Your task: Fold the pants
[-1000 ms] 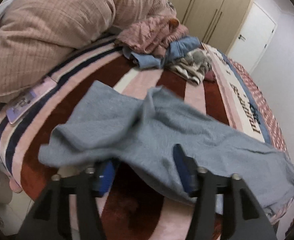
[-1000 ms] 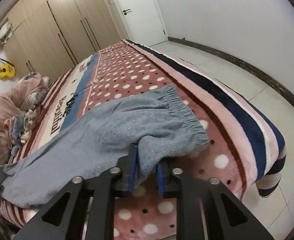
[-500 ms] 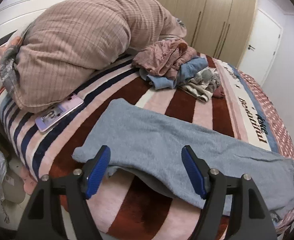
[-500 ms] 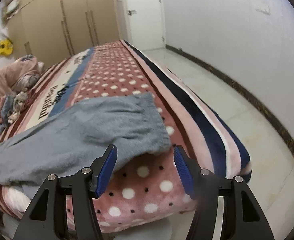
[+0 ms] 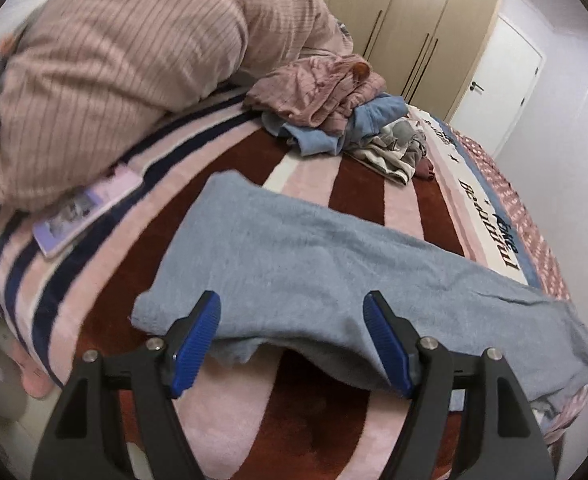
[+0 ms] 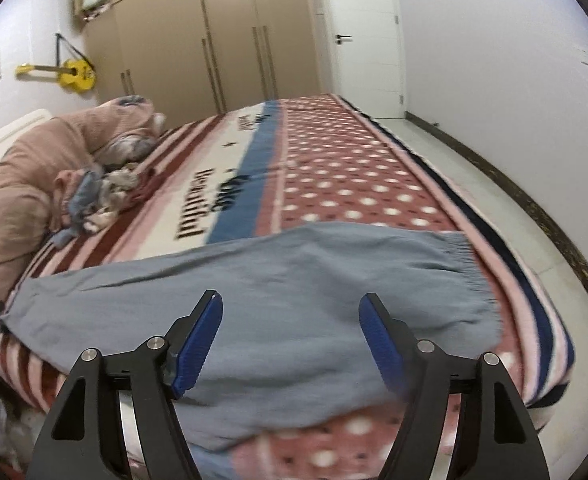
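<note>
Grey-blue pants (image 5: 314, 268) lie flat across the near edge of the bed, folded lengthwise with one leg over the other. The leg ends show in the left wrist view, the elastic waistband (image 6: 470, 276) in the right wrist view. My left gripper (image 5: 292, 340) stands open just in front of the leg ends, with nothing pressed between its blue pads (image 5: 196, 344). My right gripper (image 6: 290, 344) hovers over the seat of the pants (image 6: 278, 292), its jaws still opening, and the cloth lies below them, not pinched.
The bed has a striped and dotted blanket (image 6: 334, 168). A pink duvet bundle (image 5: 134, 60) and a pile of clothes (image 5: 346, 116) sit at the head end. A phone (image 5: 86, 212) lies beside the duvet. Bare floor (image 6: 506, 216) runs along the far side.
Both grippers have let go of the pants and opened. The cloth has dropped flat onto the bed. The right gripper has pulled back and swung left, rolling level.
</note>
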The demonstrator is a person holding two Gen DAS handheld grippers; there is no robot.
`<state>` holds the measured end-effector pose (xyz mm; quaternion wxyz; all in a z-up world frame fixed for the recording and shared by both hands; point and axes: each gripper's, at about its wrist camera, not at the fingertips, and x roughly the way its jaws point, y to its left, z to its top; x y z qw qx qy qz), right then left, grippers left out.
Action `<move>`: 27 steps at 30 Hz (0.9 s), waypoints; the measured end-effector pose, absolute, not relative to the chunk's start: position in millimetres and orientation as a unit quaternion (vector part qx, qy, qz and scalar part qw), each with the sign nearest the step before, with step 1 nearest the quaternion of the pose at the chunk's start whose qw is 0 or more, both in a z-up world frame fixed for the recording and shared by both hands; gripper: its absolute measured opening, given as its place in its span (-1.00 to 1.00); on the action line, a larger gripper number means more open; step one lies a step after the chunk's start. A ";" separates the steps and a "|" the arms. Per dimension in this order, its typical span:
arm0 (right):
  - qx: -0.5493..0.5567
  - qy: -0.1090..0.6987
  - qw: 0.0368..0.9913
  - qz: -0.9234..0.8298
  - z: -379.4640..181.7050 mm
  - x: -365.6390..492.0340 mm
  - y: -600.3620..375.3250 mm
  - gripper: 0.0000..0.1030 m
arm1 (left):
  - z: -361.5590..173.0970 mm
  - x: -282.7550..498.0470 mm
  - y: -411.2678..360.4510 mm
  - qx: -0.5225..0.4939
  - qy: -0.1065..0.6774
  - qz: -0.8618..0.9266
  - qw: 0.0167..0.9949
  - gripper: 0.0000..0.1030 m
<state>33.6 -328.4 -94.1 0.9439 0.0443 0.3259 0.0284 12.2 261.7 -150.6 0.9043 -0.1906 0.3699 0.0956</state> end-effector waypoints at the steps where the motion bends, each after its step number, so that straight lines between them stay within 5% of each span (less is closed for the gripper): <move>1: 0.041 0.328 0.943 0.033 -94.6 34.4 -320.4 0.31 | -153.6 9.2 264.6 -0.197 0.369 0.095 0.903 0.36; 17: 0.043 0.347 0.936 0.036 -102.9 23.5 -304.6 0.31 | -193.9 -1.9 271.8 -0.155 0.398 0.165 0.889 0.45; 27: 0.033 0.359 0.931 0.052 -115.9 18.3 -299.3 0.33 | -182.0 -30.4 278.5 -0.297 0.355 0.099 0.881 0.48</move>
